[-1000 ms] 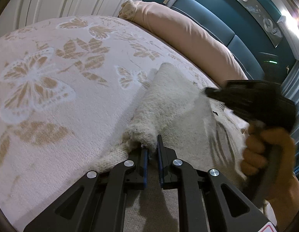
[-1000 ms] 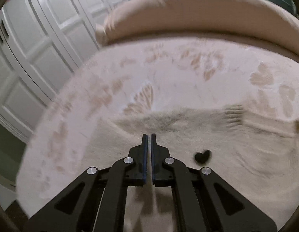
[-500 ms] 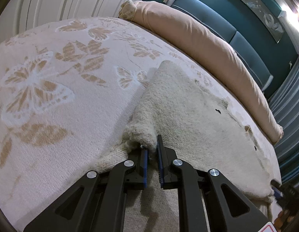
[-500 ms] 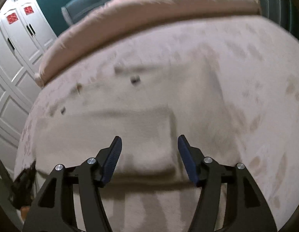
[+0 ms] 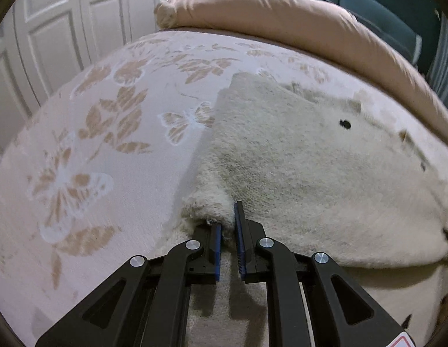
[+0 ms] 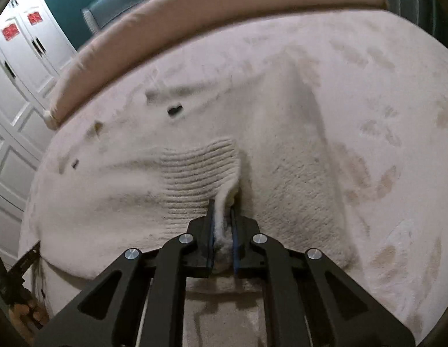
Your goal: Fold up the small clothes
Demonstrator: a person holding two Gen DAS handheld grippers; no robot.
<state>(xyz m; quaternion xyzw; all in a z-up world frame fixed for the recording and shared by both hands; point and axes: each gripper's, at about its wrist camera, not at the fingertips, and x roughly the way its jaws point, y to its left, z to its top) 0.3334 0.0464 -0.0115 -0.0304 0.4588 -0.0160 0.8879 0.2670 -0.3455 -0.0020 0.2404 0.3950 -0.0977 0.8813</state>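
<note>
Two tongs grip the same cream fuzzy sweater (image 5: 310, 173), which lies spread on a bed (image 5: 108, 150) covered by a pale blanket with tan butterflies and leaves. The left tongs (image 5: 228, 225) are clenched on a bunched corner of the sweater at about 6 o'clock in the left wrist view, the fabric puckering up between the blue pads (image 5: 238, 231). From there the sweater fans out toward 2 and 3 o'clock, with a small black spot (image 5: 344, 123) near its far edge. The right tongs (image 6: 224, 217) are closing, and a fold of the sweater beside its ribbed cuff (image 6: 200, 173) is pinched between the pads at 6 o'clock in the right wrist view. A long pink pillow (image 5: 296, 20) runs along the far side of the bed, from 12 toward 3 o'clock. White panelled doors (image 5: 56, 29) stand at 10 o'clock. A hand (image 6: 24, 315) shows at 8 o'clock in the right wrist view.
</note>
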